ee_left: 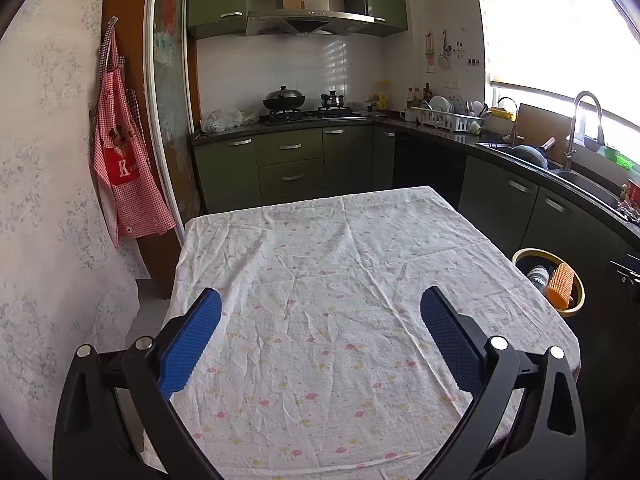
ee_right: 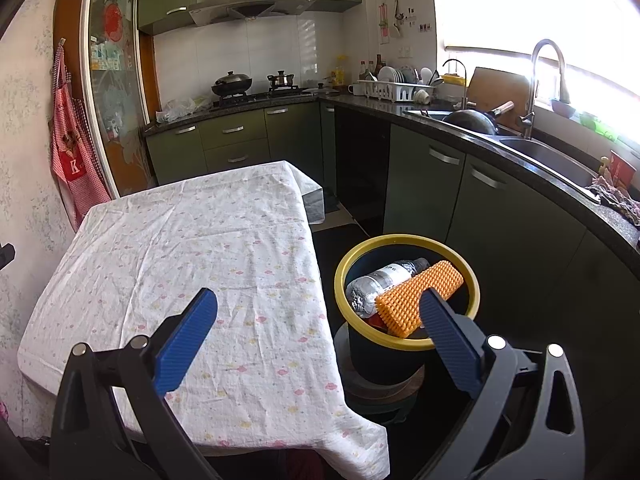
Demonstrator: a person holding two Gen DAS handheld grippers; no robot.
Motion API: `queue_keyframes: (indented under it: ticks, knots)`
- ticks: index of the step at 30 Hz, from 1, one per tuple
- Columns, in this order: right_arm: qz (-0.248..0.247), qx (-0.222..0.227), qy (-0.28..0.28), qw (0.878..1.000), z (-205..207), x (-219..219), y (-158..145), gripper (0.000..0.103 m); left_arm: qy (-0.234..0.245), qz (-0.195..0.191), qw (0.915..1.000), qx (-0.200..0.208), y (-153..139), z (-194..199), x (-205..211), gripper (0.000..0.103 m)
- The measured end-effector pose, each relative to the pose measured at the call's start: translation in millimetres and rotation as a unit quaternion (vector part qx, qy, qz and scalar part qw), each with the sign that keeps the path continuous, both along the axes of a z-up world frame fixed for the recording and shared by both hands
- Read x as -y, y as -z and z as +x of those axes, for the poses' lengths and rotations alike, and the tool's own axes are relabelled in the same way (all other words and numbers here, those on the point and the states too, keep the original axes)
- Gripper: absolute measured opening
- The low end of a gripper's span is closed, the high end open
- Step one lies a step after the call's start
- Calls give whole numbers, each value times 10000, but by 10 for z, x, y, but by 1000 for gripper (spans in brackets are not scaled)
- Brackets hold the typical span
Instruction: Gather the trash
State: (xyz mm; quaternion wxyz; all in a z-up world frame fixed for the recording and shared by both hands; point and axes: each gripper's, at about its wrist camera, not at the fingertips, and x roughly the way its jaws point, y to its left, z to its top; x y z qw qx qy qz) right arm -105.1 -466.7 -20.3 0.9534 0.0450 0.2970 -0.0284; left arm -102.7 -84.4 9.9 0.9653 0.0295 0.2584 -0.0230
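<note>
Where it lies binned, bottle (ee_right: 380, 284) points up-right.

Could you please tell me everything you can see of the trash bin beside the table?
The trash bin is a round, dark-walled tub with a yellow rim, plastic by its look. It stands upright and open on a low round stand, close by the right edge of the cloth-covered table. Inside lie a crushed clear plastic bottle and an orange bumpy sheet, leaning side by side against the rim. No claw touches it.
</note>
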Motion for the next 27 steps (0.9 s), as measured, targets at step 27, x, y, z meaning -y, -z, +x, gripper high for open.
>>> queue_keyframes:
  ticks: [27]
  knots:
    - [23, 87, 67, 9999, -19, 18, -36, 96, 127, 43, 9999, -44, 5, 5, 78, 98]
